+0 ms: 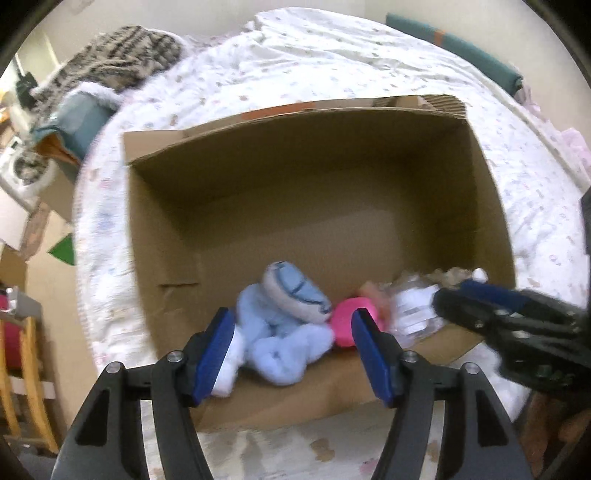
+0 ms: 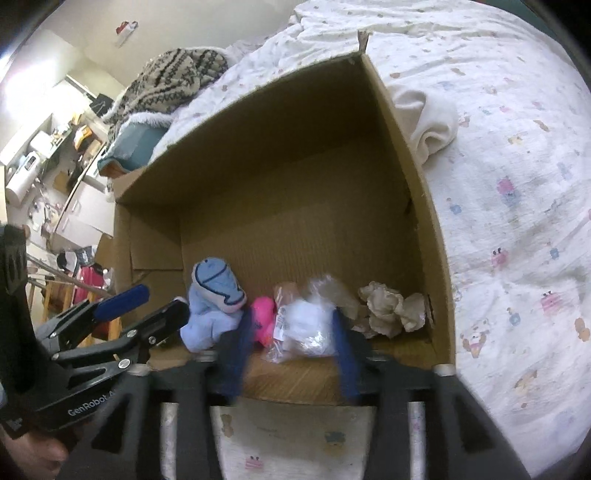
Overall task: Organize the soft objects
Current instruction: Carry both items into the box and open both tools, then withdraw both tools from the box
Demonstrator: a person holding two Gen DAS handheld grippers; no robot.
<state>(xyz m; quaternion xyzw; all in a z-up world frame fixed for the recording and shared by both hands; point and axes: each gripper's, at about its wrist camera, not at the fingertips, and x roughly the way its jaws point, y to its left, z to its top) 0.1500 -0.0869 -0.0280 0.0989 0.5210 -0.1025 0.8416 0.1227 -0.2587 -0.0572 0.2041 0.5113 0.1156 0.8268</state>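
Soft indoor light, shadowed box point(image 1: 295, 206) interior, motion blur, fisheye-bent edges.

Bed point(image 1: 332, 66) fills most of both views, covered by a white quilt point(image 2: 517, 221) with small cartoon prints. Left of bed: patterned knit blanket point(image 2: 173, 77) over a teal cushion point(image 2: 140, 142). Further left of bed: cluttered shelves point(image 2: 44, 155), wooden chair point(image 1: 29, 373). Beyond bed: cream wall point(image 2: 177, 26), evenly lit.
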